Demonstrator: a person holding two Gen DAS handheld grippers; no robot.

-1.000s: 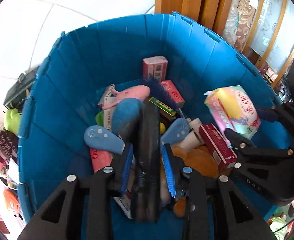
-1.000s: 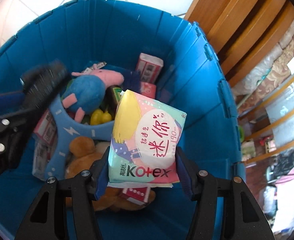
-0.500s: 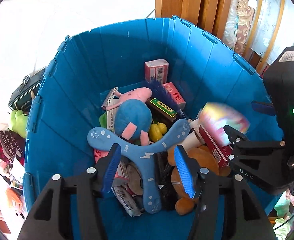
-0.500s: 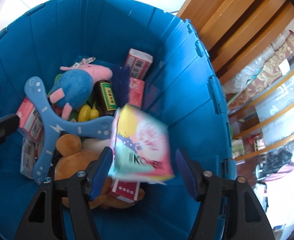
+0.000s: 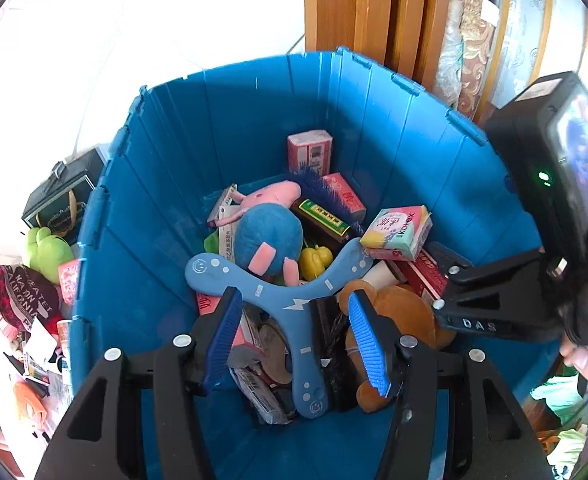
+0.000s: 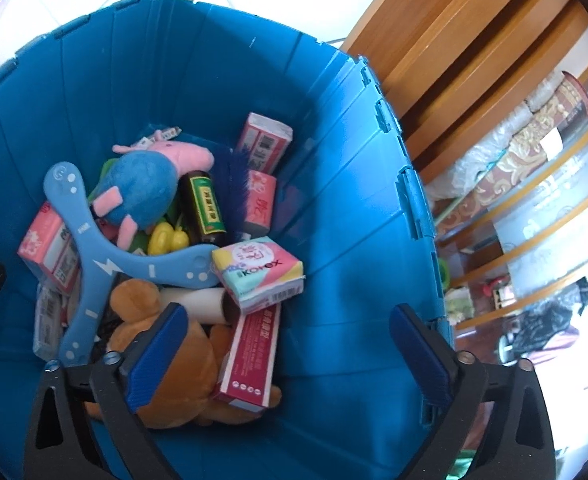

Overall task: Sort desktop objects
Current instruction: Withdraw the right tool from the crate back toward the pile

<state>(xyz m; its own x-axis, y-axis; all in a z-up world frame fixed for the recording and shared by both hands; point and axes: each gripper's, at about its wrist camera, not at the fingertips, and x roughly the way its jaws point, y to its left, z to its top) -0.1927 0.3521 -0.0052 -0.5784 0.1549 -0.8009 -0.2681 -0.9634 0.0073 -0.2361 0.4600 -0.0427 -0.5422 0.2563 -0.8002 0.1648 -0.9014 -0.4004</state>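
Note:
A blue bin [image 5: 254, 128] [image 6: 353, 208] holds a pile of objects. The Kotex pack [image 5: 397, 226] [image 6: 260, 270] lies on top of the pile at its right side, over a red box [image 6: 252, 356]. A blue boomerang [image 5: 290, 300] [image 6: 90, 264], a blue and pink plush pig [image 5: 268, 232] [image 6: 146, 188], a brown plush bear [image 5: 397, 320] [image 6: 174, 360] and a black brush [image 5: 329, 344] also lie inside. My left gripper [image 5: 294, 340] is open and empty above the pile. My right gripper [image 6: 290, 356] is wide open and empty above the bin; it shows in the left wrist view [image 5: 493, 300].
A green plush toy [image 5: 48, 252], a dark box [image 5: 64, 196] and mixed clutter lie outside the bin at the left. Wooden furniture [image 5: 373, 12] [image 6: 473, 60] stands behind the bin. Pink boxes [image 5: 309, 152] [image 6: 266, 142] and a green-labelled bottle [image 6: 204, 208] lie in the bin.
My left gripper opened and dropped the black brush into the bin, then rose. My right gripper opened and released the Kotex pack, which fell onto the pile.

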